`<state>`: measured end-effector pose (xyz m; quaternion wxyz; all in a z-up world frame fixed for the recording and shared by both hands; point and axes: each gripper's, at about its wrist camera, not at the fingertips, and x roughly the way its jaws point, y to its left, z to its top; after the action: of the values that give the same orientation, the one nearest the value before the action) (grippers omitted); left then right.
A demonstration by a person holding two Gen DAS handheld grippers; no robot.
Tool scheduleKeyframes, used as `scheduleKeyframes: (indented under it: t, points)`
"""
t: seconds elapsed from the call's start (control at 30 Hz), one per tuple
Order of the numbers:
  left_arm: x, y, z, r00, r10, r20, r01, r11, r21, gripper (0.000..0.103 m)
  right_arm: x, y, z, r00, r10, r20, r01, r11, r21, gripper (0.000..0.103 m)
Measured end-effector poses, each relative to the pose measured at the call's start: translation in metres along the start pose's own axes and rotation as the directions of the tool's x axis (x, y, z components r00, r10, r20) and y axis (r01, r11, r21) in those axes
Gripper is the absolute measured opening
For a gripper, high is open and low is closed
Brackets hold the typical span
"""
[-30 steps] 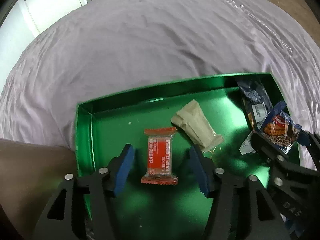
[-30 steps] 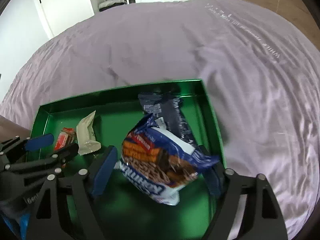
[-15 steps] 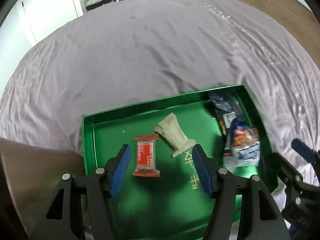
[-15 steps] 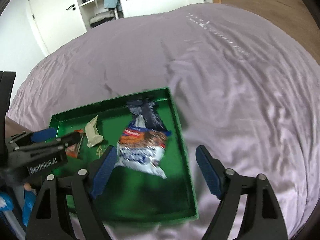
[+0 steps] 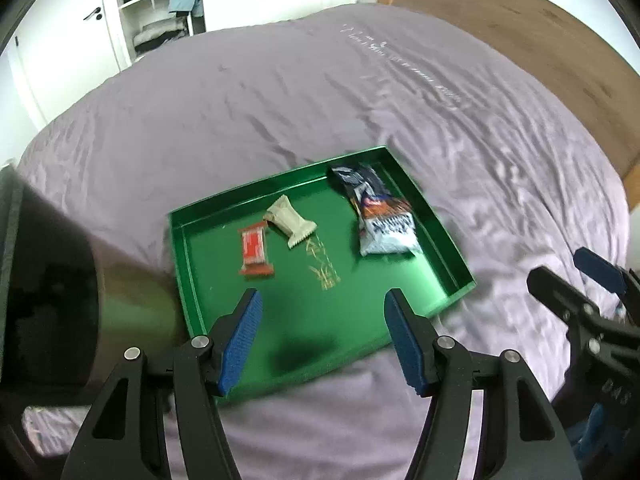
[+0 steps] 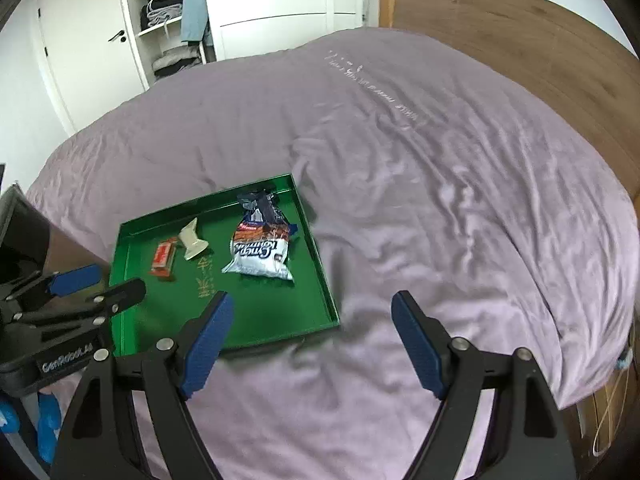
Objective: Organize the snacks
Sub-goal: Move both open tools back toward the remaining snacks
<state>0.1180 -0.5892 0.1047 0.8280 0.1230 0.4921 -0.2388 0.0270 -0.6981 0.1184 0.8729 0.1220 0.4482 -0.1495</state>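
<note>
A green tray (image 5: 448, 236) (image 6: 320, 272) lies on the purple bed. In it lie a red snack bar (image 5: 254, 248) (image 6: 163, 258), a beige wrapped snack (image 5: 290, 220) (image 6: 192, 240), a white and blue snack bag (image 5: 386, 222) (image 6: 262, 252) and a dark packet (image 5: 354, 180) (image 6: 258, 202) behind it. My left gripper (image 5: 324, 340) is open and empty, raised above the tray's near edge. My right gripper (image 6: 310, 340) is open and empty, above the bed just right of the tray's near corner. Each gripper shows in the other's view, the right one (image 5: 576, 276) and the left one (image 6: 100, 284).
The purple bedsheet (image 6: 420, 160) spreads wide around the tray. A wooden headboard (image 6: 520, 40) stands at the right. A white wardrobe with shelves (image 6: 172, 20) and a door are at the back. A dark box-like object (image 5: 40, 288) sits at the left beside the tray.
Both grippers have pulled up and back from the tray. The right gripper has let go of the snack bag, which now lies in the tray. The red bar lies in the tray.
</note>
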Motion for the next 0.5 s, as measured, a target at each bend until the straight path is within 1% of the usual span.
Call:
scheduleKeyframes:
  t: [0.2,0.33,0.5]
  points:
    - [-0.05,0.014,-0.024,1.0,-0.008,0.018,0.007,0.999,0.041,0.057,-0.045,0.015,-0.018,1.0,-0.01,0.005,0.01,1.0,0.029,0.076]
    - [-0.087,0.028,-0.041,0.999,-0.009,0.035,0.006,0.998,0.07,0.057,-0.079,0.035,-0.029,1.0,0.006,0.005,-0.006,1.0,0.021,0.076]
    - [-0.128,0.051,-0.054,0.998,-0.011,0.066,0.005,0.996,0.092,0.057,-0.115,0.063,-0.035,0.999,0.033,0.018,-0.033,0.999,0.008,0.076]
